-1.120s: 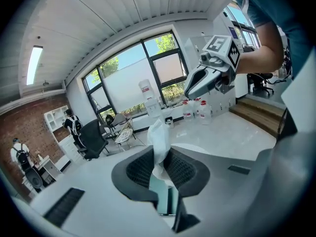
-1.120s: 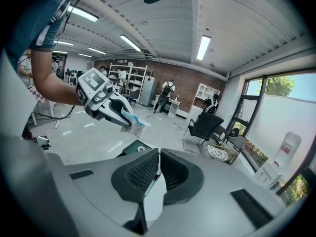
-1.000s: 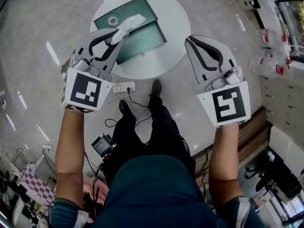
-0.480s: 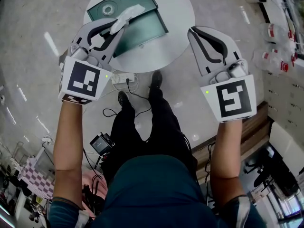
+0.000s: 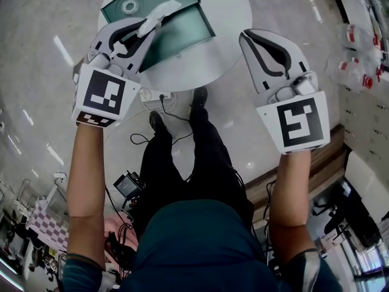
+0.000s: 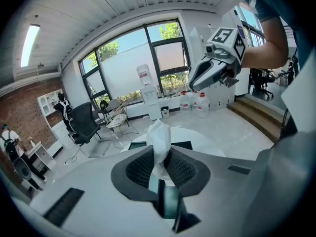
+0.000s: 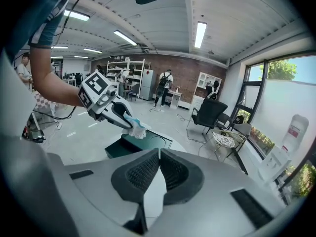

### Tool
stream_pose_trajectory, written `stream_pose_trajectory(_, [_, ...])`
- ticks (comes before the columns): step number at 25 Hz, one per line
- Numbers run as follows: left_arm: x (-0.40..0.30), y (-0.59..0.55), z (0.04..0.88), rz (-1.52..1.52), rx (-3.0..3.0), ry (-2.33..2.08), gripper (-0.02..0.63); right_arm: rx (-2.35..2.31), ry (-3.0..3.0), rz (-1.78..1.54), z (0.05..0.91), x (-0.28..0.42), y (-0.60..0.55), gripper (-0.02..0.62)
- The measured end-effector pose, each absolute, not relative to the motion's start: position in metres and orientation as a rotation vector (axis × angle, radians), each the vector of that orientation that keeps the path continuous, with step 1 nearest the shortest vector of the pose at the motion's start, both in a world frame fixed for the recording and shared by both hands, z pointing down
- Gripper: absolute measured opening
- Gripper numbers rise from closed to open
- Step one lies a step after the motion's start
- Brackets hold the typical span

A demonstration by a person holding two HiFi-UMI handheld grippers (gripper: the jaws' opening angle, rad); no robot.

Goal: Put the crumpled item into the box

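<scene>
Round white counter [image 5: 231, 11] carries the open green box [image 5: 182, 38]; my left gripper [image 5: 147, 30], clamped tight on the crumpled item [image 5: 161, 14], hangs above it, right gripper [image 5: 248, 36] closed and empty; risk, I judge: the light item drifts past the rim when let go.

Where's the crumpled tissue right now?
Head view, upper left: the crumpled tissue is pinched in the left hand-held gripper, held above the green box on the round white table.
</scene>
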State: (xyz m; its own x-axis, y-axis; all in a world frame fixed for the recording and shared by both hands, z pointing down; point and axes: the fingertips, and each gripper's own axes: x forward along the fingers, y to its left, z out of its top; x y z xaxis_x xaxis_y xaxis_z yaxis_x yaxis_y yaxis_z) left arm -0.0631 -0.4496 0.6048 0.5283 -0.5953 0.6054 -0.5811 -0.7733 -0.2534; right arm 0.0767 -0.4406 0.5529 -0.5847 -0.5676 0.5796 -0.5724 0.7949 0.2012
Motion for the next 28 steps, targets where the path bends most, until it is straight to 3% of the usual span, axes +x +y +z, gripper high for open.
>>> stream_pose_trajectory(15, [-0.05, -0.463, 0.644, -1.134, -2.776, 0.989, 0.082, 0.84, -2.323, 0.056, 0.582, 0.08, -0.47, 0.04])
stream_pose_trajectory(20, [-0.048, -0.458, 0.626, -1.124, -2.782, 0.942, 0.129, 0.847, -2.329, 0.033, 0.565, 0.076, -0.47, 0.04])
stream_pose_trajectory(28, [-0.063, -0.439, 0.553, -1.057, -2.71, 0.944, 0.129, 0.876, -2.349, -0.057, 0.501, 0.055, -0.452, 0.04])
